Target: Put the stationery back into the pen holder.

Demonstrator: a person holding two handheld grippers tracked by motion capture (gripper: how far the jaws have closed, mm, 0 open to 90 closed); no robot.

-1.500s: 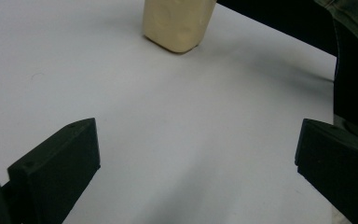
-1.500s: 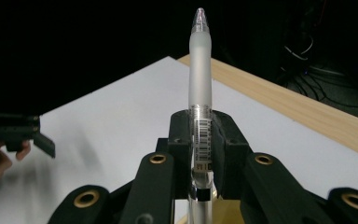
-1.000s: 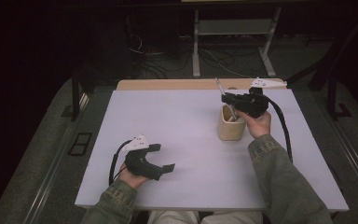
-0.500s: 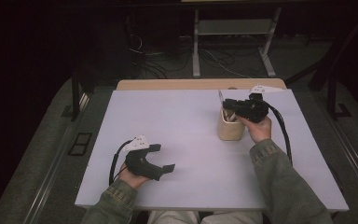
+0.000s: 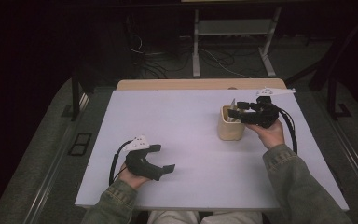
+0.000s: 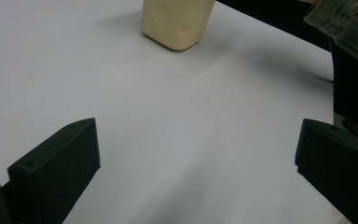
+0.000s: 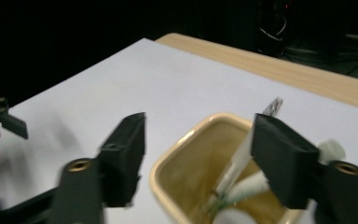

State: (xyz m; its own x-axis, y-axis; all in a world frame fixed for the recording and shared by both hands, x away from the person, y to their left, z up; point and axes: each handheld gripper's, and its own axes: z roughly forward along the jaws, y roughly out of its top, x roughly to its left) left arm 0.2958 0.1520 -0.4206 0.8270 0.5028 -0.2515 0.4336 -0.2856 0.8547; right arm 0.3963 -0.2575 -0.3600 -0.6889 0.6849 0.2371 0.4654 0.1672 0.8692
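Note:
A cream cup (image 5: 230, 126) stands on the white tabletop (image 5: 182, 126), right of centre. My right gripper (image 5: 235, 111) hovers level over its rim; its jaws have just been opening and stand apart. In the right gripper view the cup (image 7: 168, 170) lies below the right gripper (image 7: 200, 154). A flat white tube (image 7: 242, 154) leans inside the cup beside the right jaw, with no pad pressing on it. More white items lie at the cup's bottom. My left gripper (image 5: 164, 158) rests on the table at the near left, open with nothing between its jaws. The left gripper (image 6: 196, 163) faces the cup (image 6: 177, 23).
A wooden strip (image 5: 200, 84) borders the tabletop's far edge. Beyond it, metal stand legs (image 5: 196, 51) and cables lie on the dark floor. A green sleeve (image 6: 347, 25) covers the right forearm, near the cup.
The right gripper brought a thin item down into the cup, drew slightly nearer and opened its jaws, leaving the item in the cup. The left gripper has not moved.

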